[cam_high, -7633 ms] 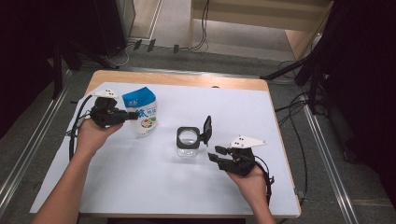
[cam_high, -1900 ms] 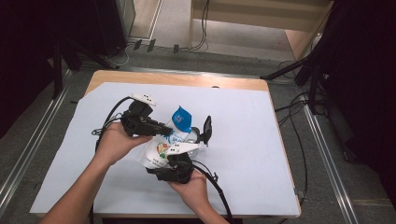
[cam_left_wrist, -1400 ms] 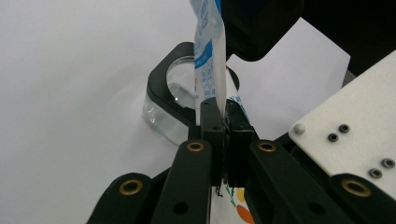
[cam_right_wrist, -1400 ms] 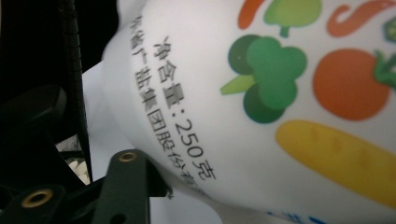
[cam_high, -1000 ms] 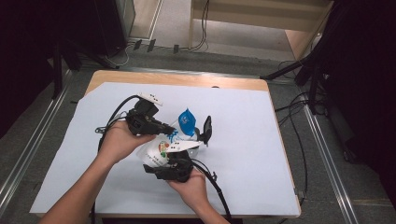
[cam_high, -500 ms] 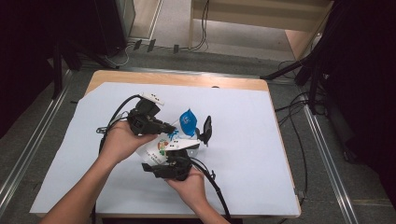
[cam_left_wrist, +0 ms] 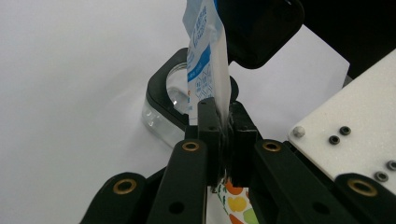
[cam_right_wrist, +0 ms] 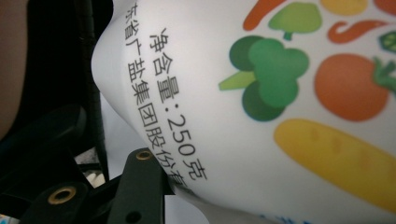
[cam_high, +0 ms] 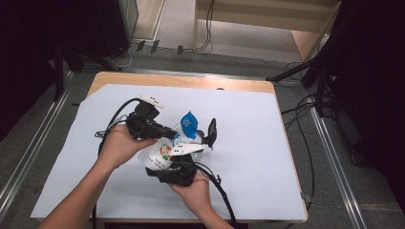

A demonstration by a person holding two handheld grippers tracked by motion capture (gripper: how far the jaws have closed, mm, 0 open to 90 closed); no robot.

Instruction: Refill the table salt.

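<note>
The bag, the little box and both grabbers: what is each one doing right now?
White and blue plastic bag with vegetable pictures: lifted, tilted over the box.
Clear plastic box with black hinged lid: open, lid up.
Left gripper: jaws pinching the bag's edge.
Right gripper: jaws gripping the bag's body.

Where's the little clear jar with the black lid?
In the high view, the jar sits mid-table on the white sheet, right under the tipped blue-and-white bag, its lid flipped open.
</note>
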